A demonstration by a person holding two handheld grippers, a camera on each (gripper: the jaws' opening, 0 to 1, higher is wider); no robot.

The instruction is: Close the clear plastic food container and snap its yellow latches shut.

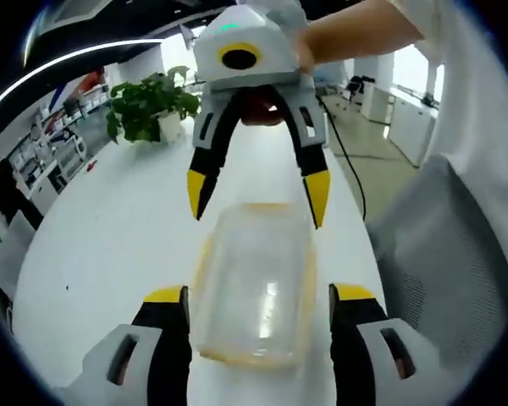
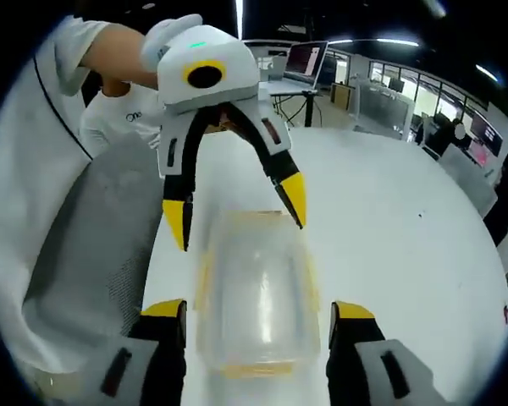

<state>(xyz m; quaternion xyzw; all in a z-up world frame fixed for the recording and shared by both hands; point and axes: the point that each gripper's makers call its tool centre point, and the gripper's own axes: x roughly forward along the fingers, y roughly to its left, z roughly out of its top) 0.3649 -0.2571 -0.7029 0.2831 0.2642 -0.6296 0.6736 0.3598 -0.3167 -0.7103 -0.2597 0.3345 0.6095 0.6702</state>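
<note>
One clear container [image 1: 252,283] with yellow trim lies lengthwise on the white table [image 1: 110,245], its lid looking set on top; blur keeps me from telling whether the latches are snapped. In the left gripper view I see it between my left gripper's [image 1: 258,306] spread jaws, which flank its near end without touching it. My right gripper [image 1: 258,199] faces me from the far end, jaws wide apart, yellow tips hanging just above the far corners. The right gripper view [image 2: 256,288] mirrors this: my own jaws [image 2: 258,315] open beside the near end, the left gripper [image 2: 237,211] opposite, splayed over the far edge. A grey mesh chair [image 1: 444,254] stands beside the table. A potted plant [image 1: 148,106] sits at the table's far end.
</note>
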